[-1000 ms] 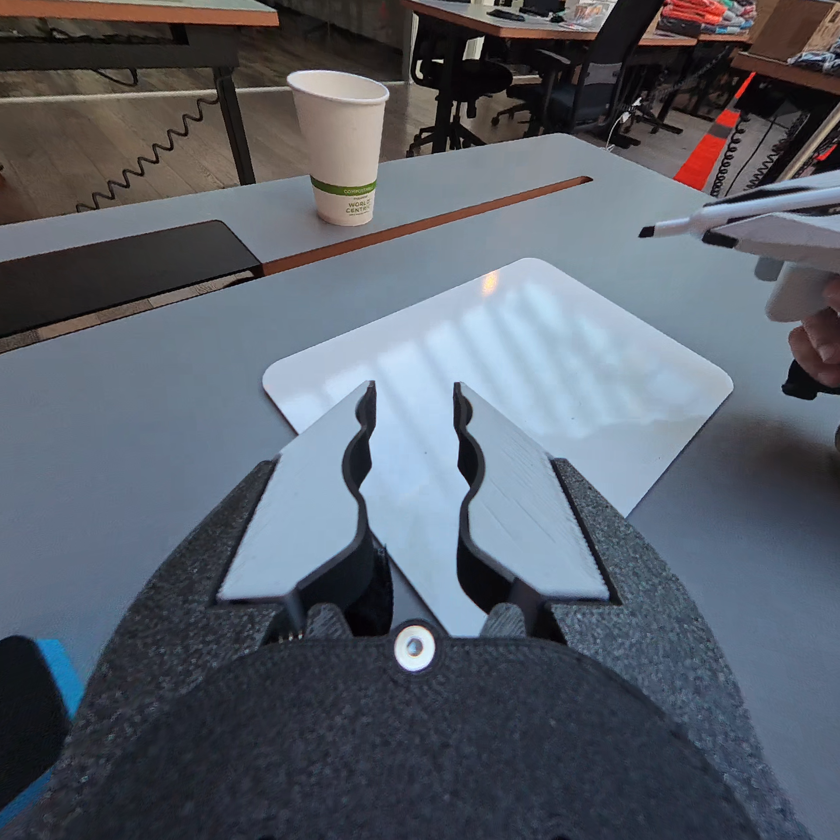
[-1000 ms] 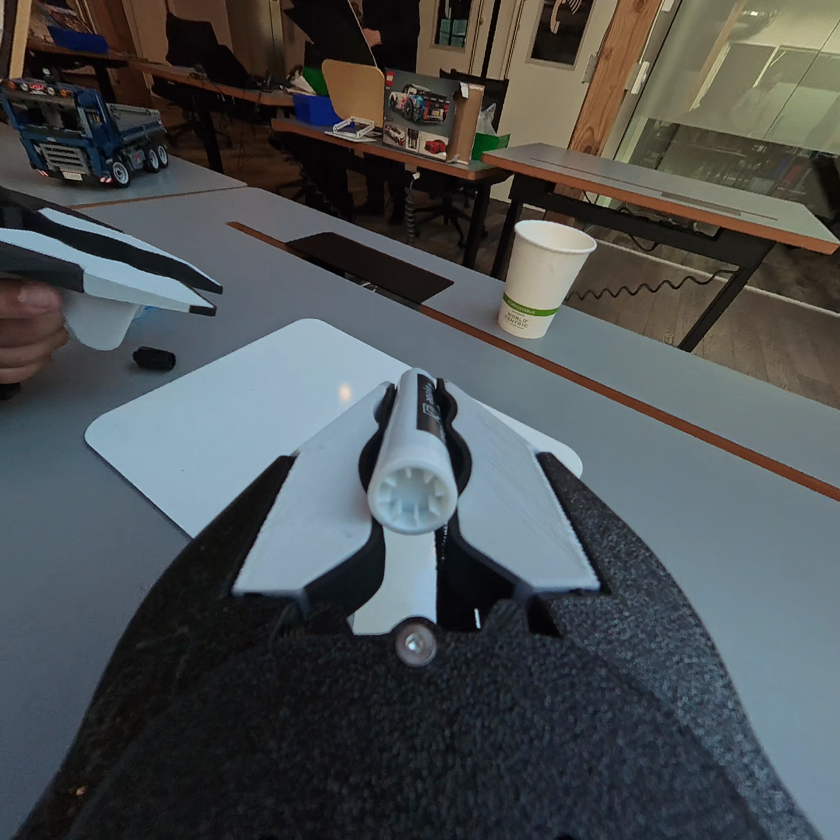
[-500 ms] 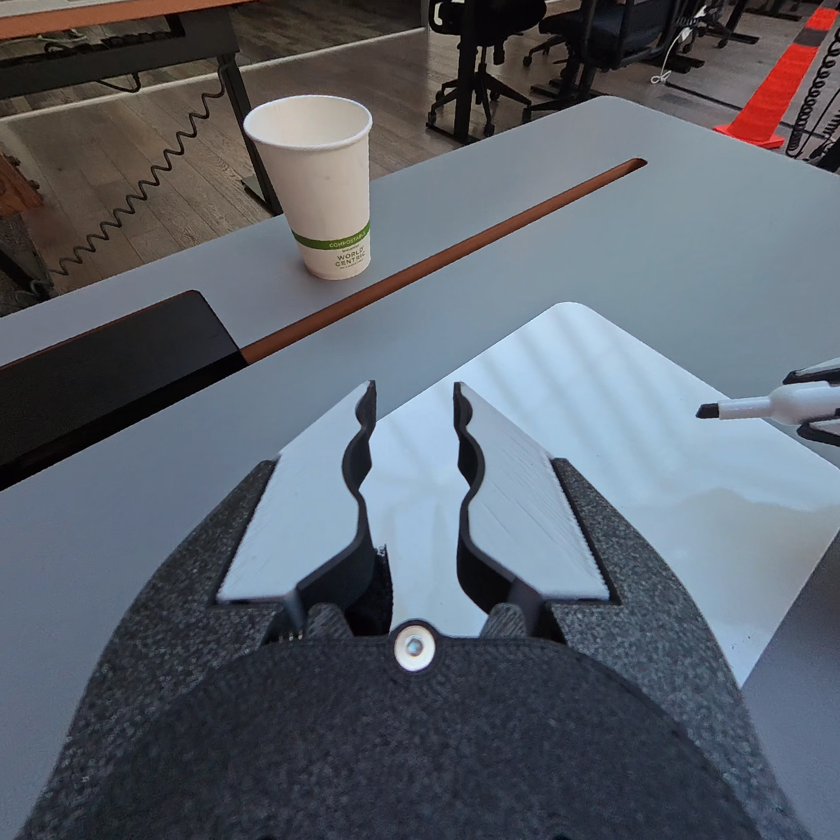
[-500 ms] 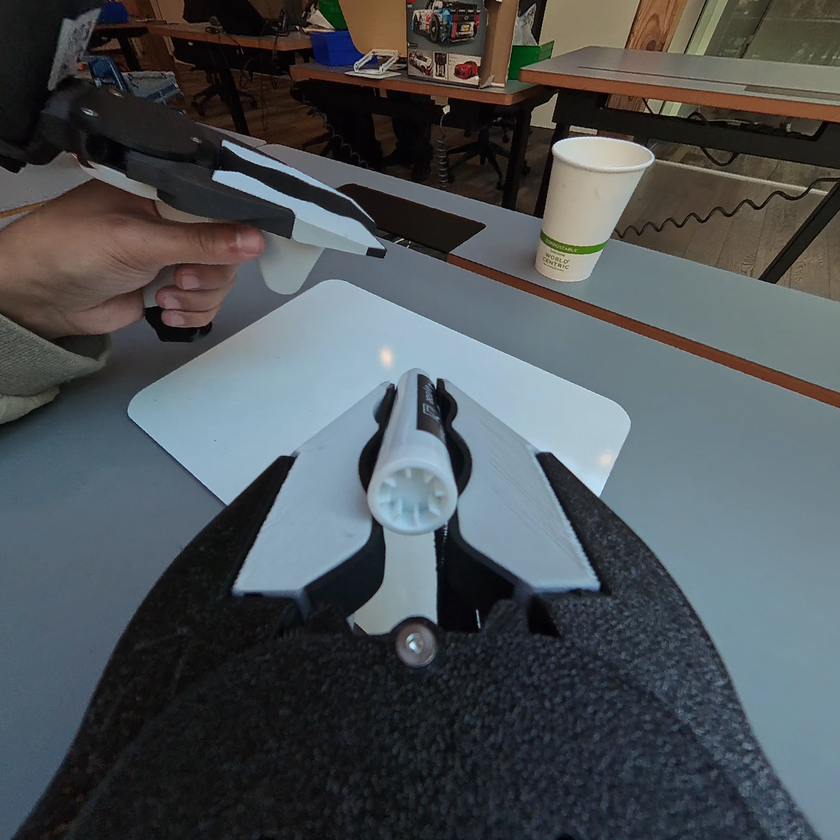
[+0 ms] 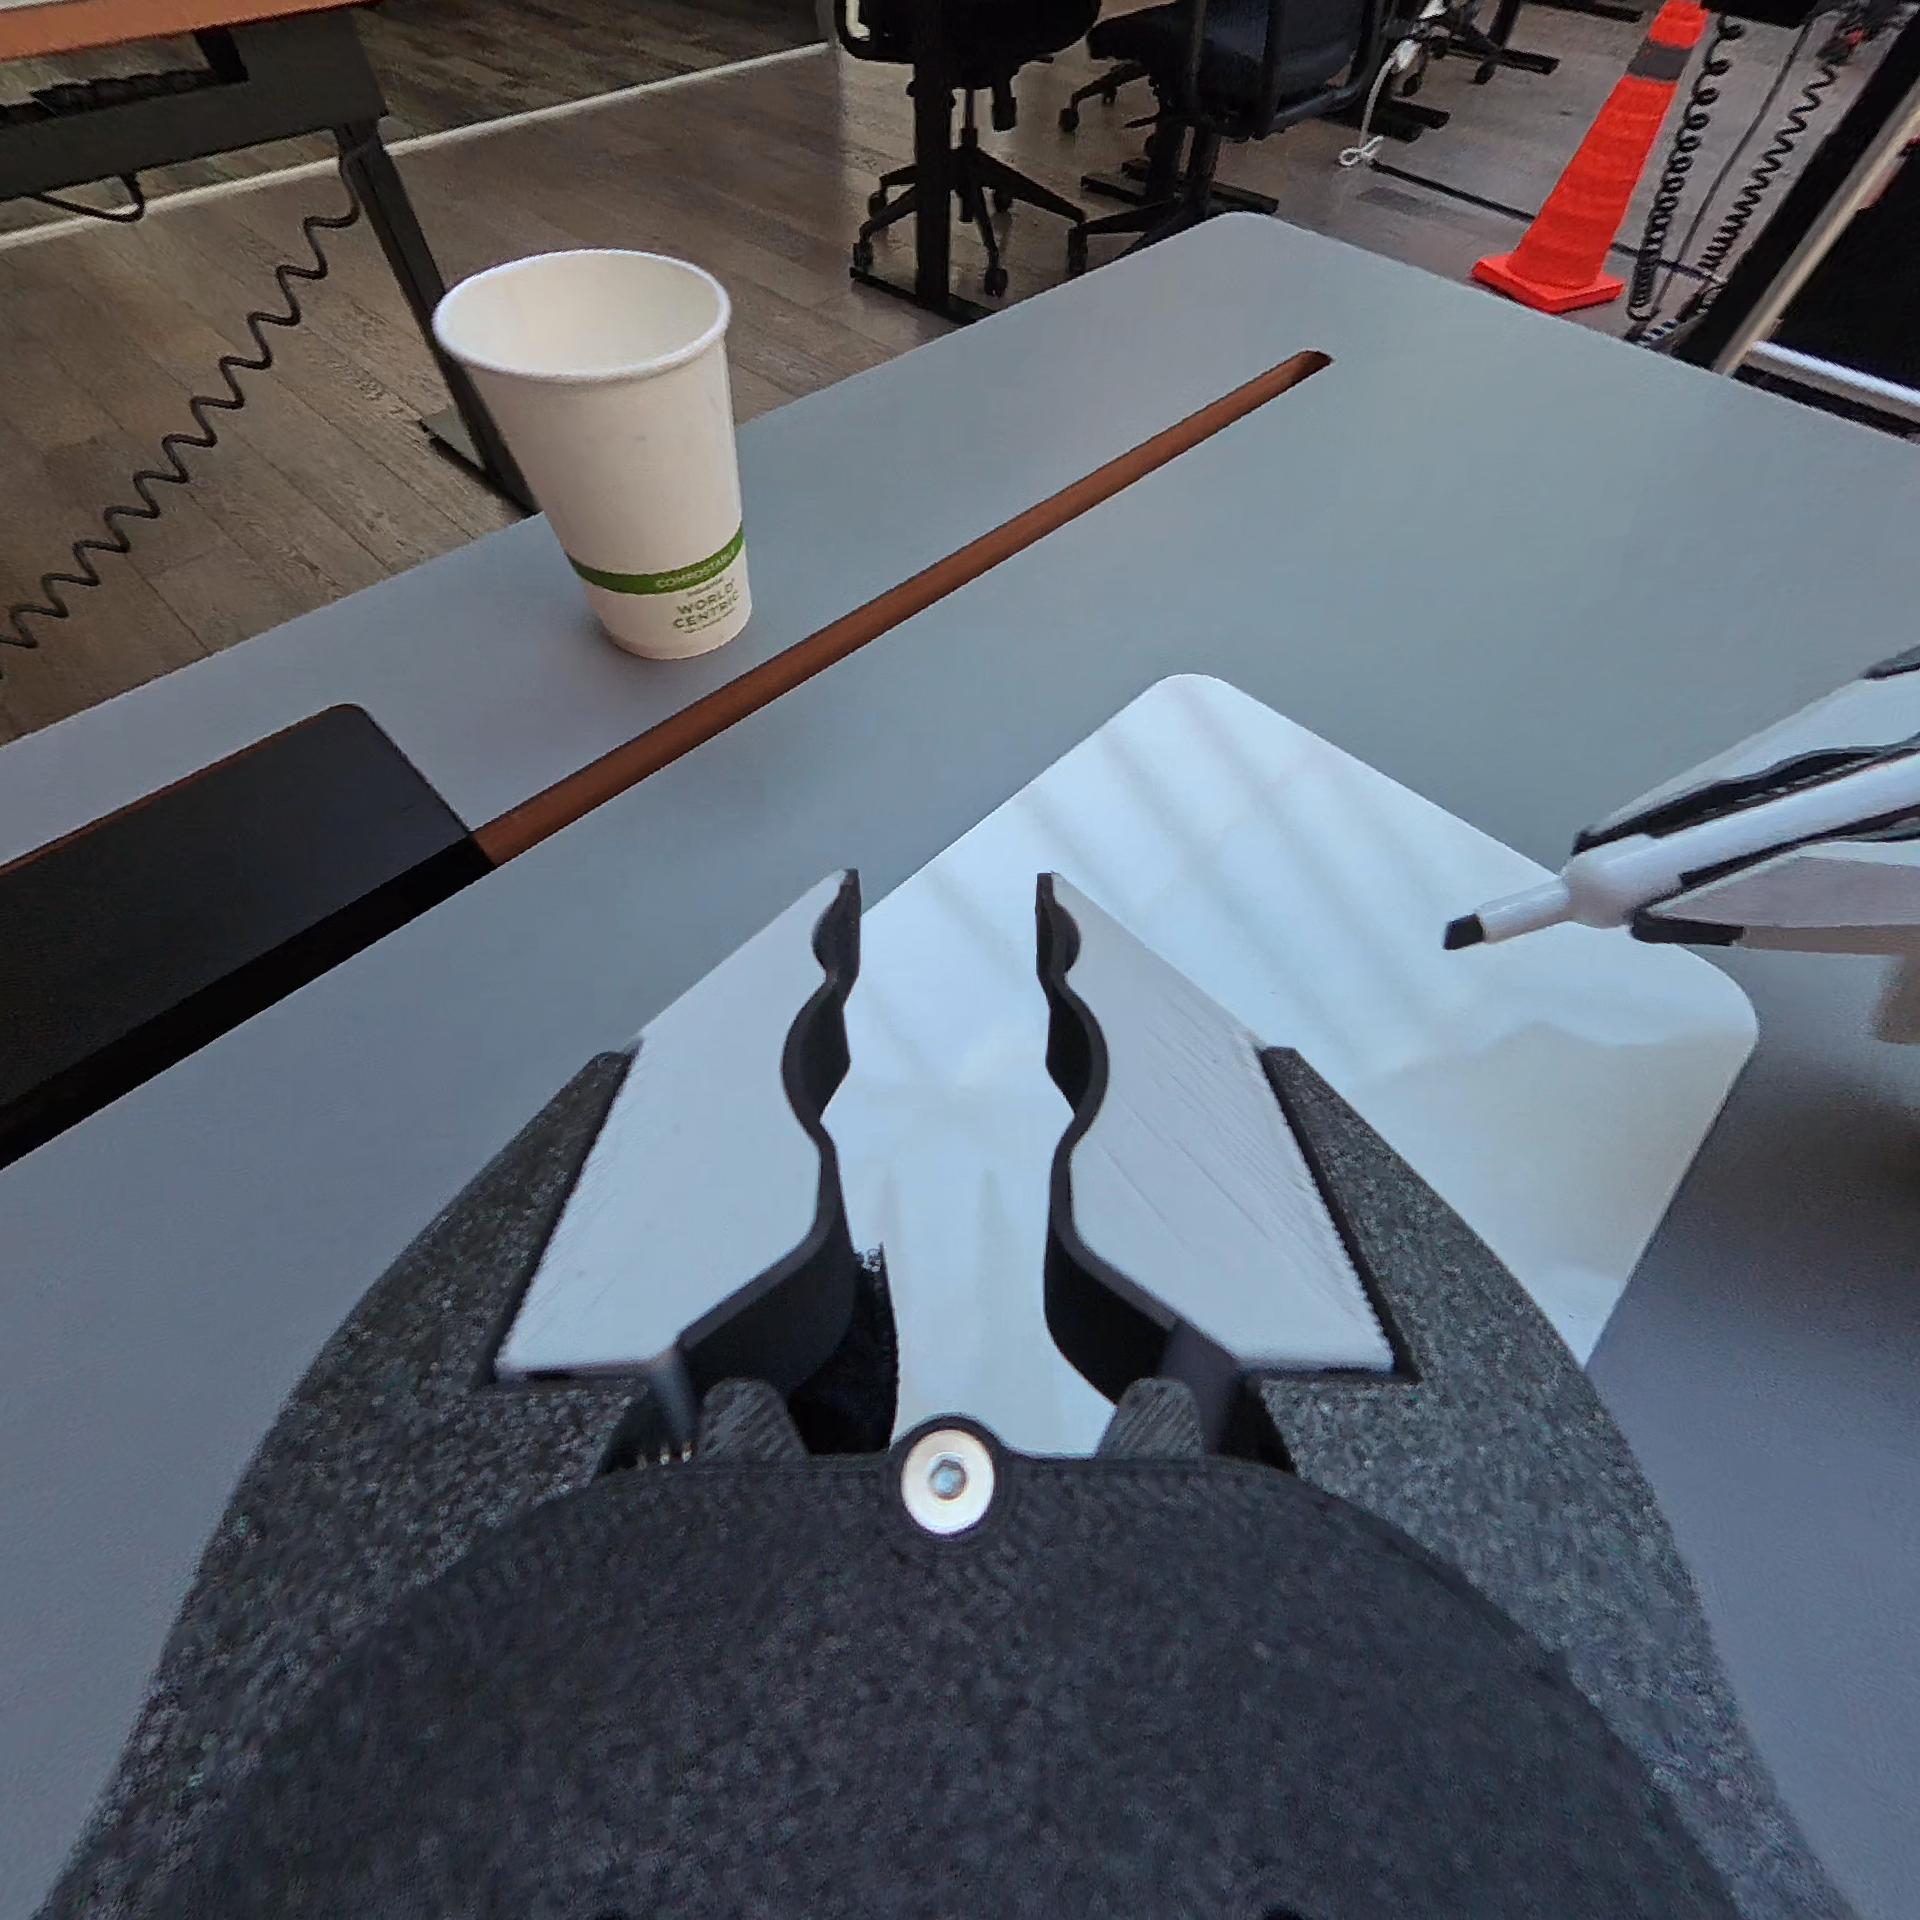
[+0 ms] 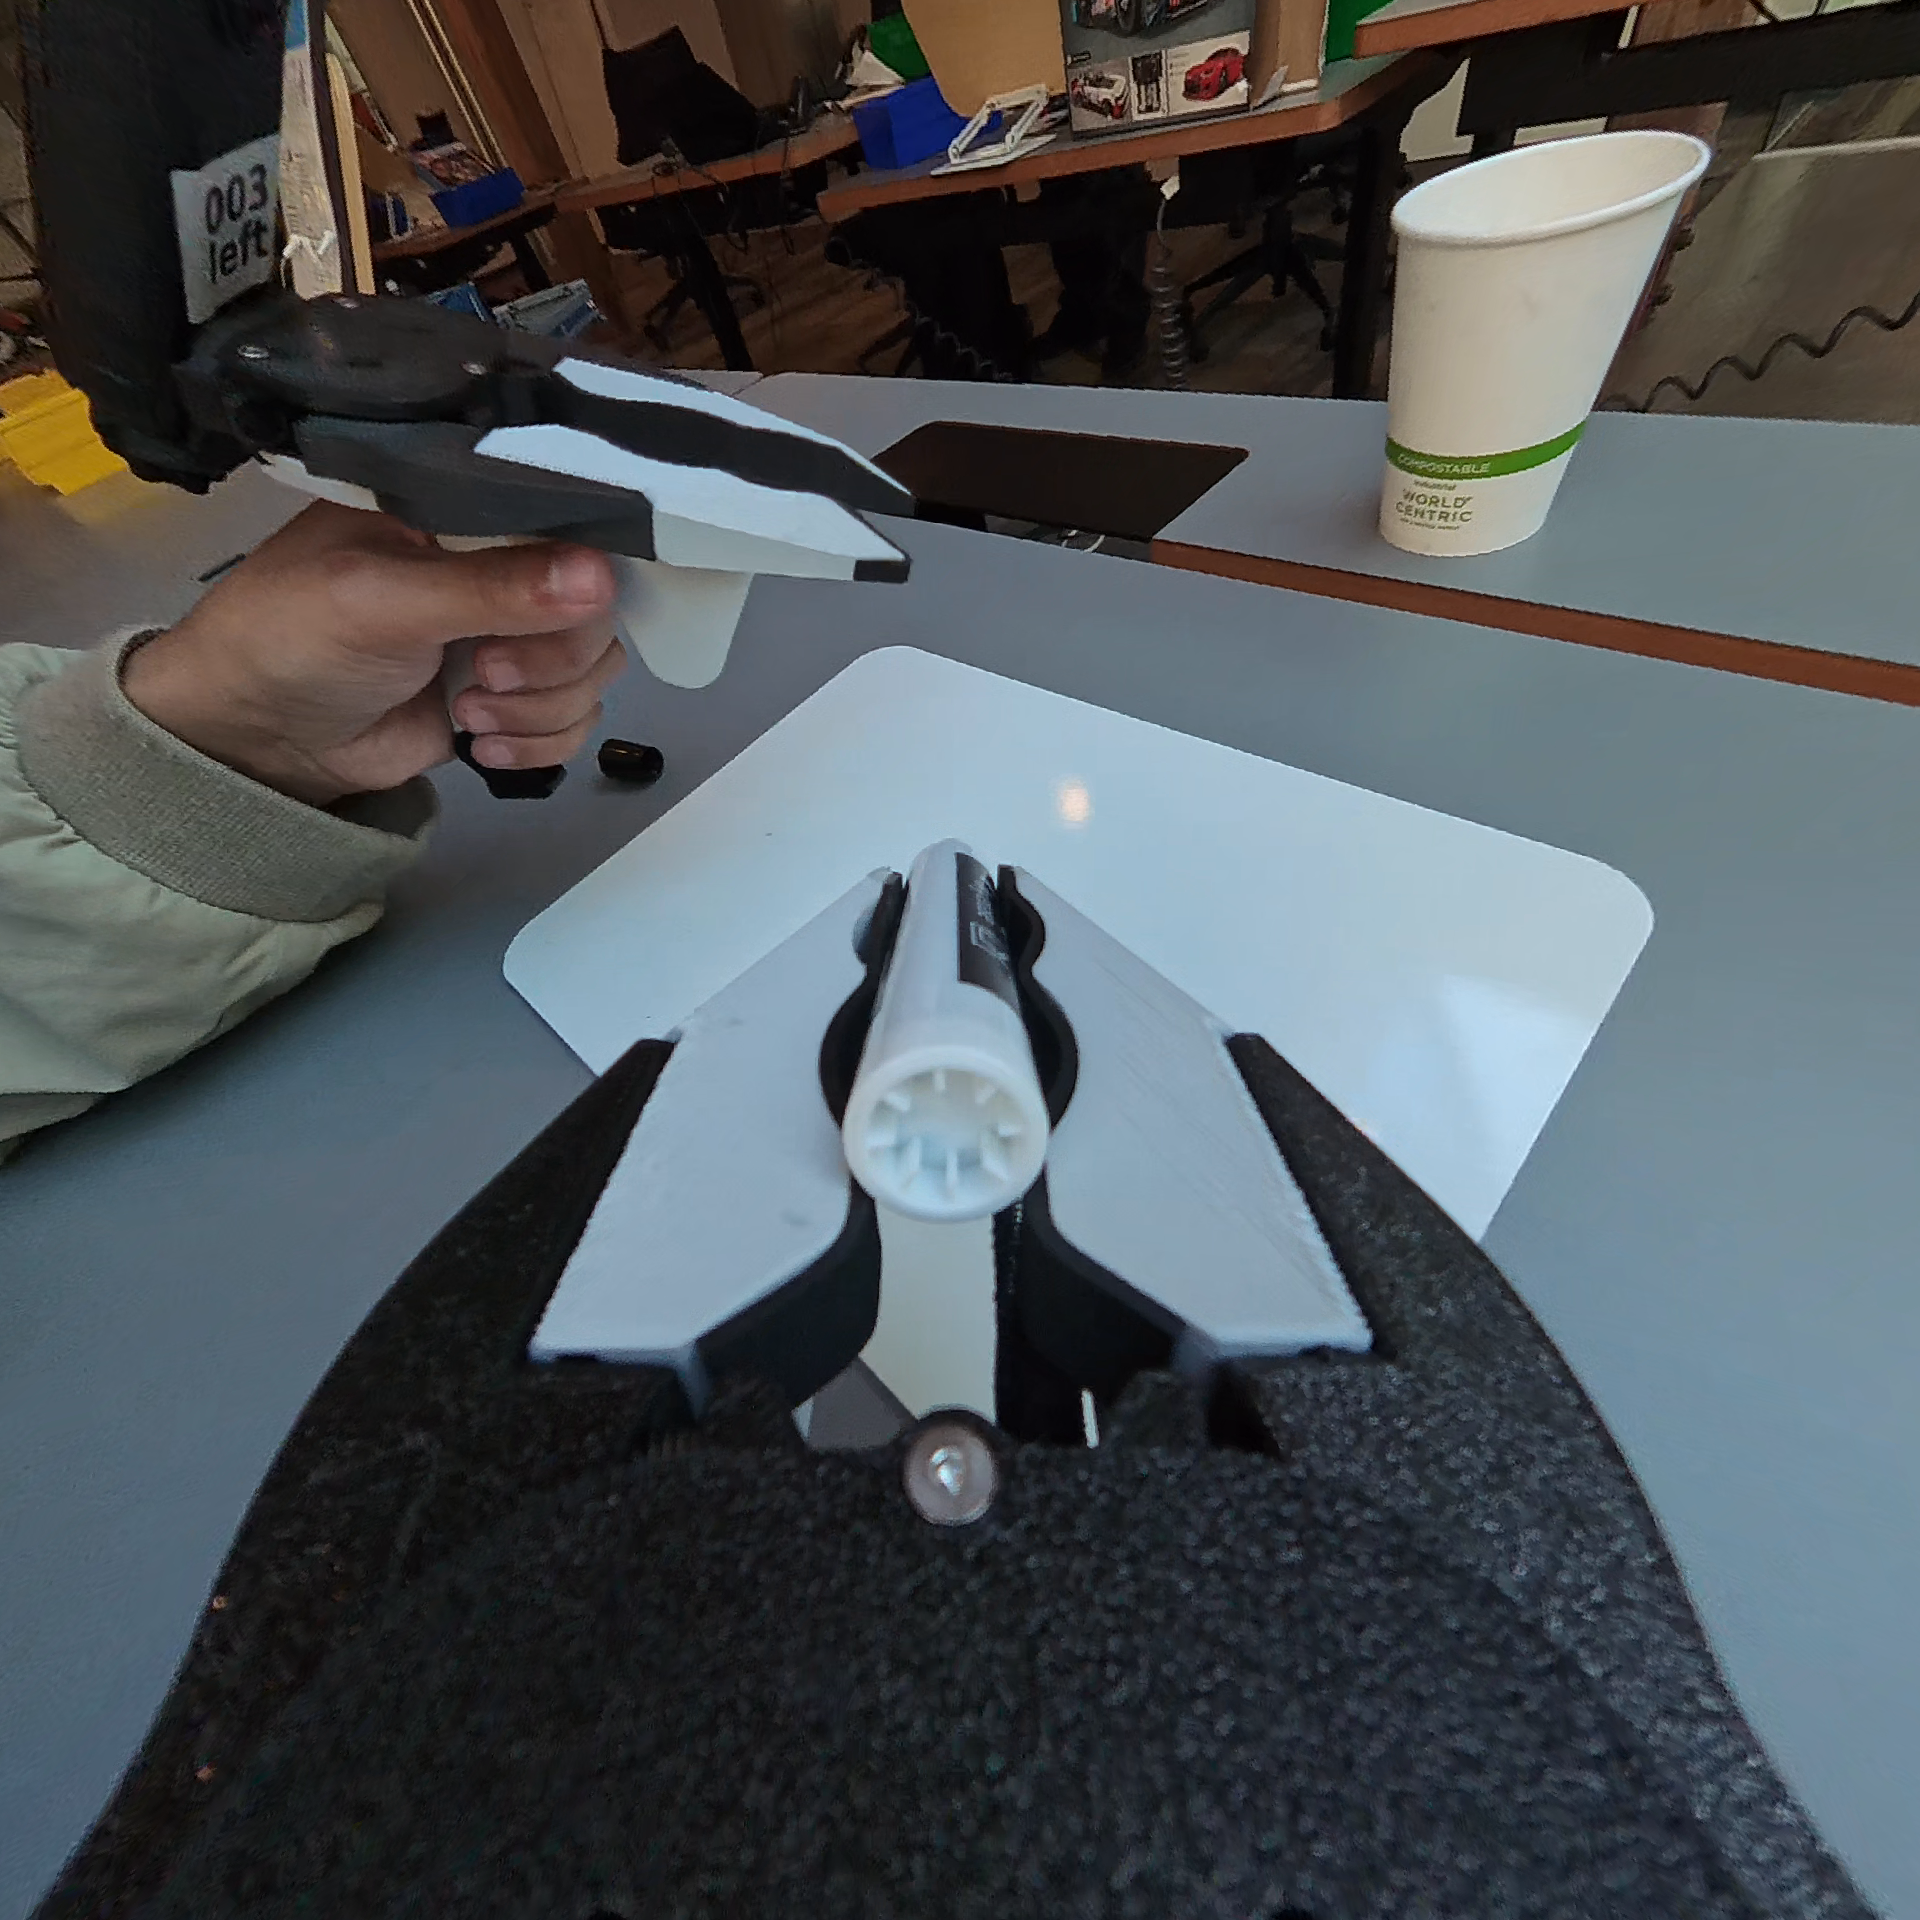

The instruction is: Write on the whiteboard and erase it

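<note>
Marker being pinched in the right hand-held gripper, hovering over the whiteboard at frame centre.
Left hand-held gripper is hanging spread and empty above the board; cup is standing upper left on the worktop.

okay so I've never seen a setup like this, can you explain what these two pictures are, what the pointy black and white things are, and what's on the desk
A person holds two hand-held pincer tools, each with a camera looking along its two fingers. One picture comes from the left gripper, open and empty over the glossy white rectangular board. The other comes from the right gripper, shut on a white uncapped marker pen whose tip hangs above the board. The person's hand grips the left tool. On the grey table stand a white paper cup with a green band and a small black cap.
</note>
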